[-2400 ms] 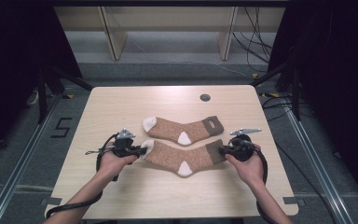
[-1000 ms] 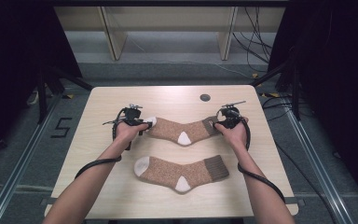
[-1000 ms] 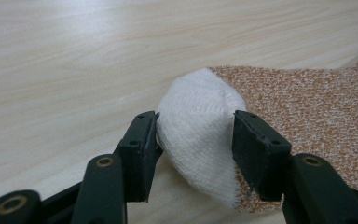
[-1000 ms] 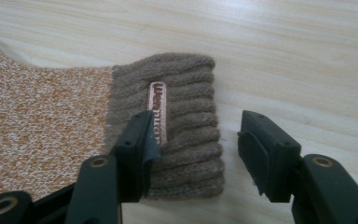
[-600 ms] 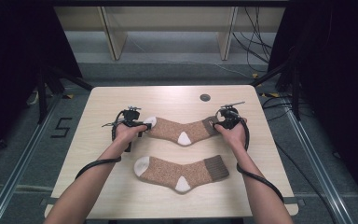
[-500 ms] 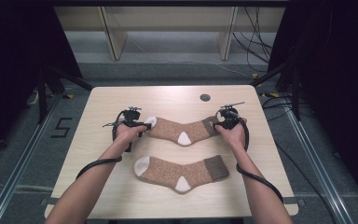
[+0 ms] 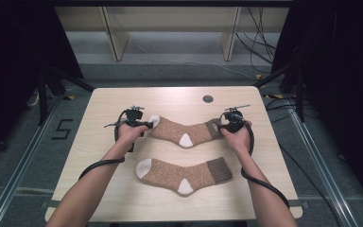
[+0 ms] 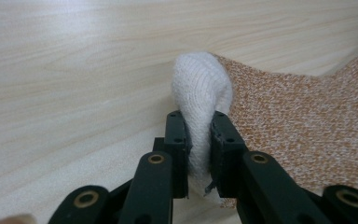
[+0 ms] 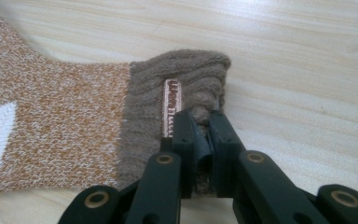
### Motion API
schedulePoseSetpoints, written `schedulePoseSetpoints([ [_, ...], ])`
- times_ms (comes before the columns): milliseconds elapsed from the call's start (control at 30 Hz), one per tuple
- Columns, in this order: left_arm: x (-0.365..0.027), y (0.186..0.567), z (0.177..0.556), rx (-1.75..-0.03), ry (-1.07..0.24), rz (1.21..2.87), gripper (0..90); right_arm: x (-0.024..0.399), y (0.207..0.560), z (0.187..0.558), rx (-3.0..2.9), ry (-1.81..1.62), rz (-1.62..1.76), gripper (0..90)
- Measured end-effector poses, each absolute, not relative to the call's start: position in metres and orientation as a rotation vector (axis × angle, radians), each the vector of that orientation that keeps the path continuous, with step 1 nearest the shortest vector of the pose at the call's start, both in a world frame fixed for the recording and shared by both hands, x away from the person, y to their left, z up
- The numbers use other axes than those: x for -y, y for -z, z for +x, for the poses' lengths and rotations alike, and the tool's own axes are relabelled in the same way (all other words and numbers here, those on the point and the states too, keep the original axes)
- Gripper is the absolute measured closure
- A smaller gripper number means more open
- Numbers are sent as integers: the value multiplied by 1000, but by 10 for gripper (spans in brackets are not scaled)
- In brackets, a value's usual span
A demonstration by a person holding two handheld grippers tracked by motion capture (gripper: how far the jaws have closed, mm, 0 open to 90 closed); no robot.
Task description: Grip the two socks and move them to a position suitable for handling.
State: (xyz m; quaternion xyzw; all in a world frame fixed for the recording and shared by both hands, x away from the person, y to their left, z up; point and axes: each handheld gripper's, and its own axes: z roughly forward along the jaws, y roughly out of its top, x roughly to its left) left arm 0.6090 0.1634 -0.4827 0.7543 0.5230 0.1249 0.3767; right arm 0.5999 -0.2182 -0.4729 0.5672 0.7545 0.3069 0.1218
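Note:
Two brown socks with white toes and heels lie on the wooden table [image 7: 123, 194]. The far sock [image 7: 182, 132] stretches between my grippers. My left gripper [image 7: 146, 124] has just closed its jaws on that sock's white toe [image 8: 198, 100]. At the other end, the jaws of my right gripper [image 7: 220, 126] have just been closing and now pinch the dark brown cuff [image 9: 191, 84], which bunches up between the pads beside a small woven label [image 9: 170, 106]. The near sock [image 7: 184, 171] lies flat and untouched toward the front of the table.
A small dark round hole [image 7: 208, 99] sits in the table near its far edge. Cables trail from both grippers back along the person's forearms [image 7: 94, 189]. Wooden shelf legs and floor cables stand beyond the table.
Both hands went from the near sock to the far sock between the oldest frame and a second ago. Since then they have kept still at the toe and cuff.

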Motion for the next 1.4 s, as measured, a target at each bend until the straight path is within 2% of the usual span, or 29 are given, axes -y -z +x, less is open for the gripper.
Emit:
schedulePoseSetpoints([
  [367,-166,466,609,-1314,-328,1888,790,215,454,583,-2163,-1001,1670,841],
  [633,-165,452,604,-1294,-336,1885,787,220,436,562,-2197,-1004,1527,841],
  [1033,-163,427,579,-1194,-367,1927,786,228,422,533,-2225,-1086,1516,841],
  [1400,-169,410,537,-1107,-364,1975,786,235,412,502,-2237,-1031,1468,840],
])
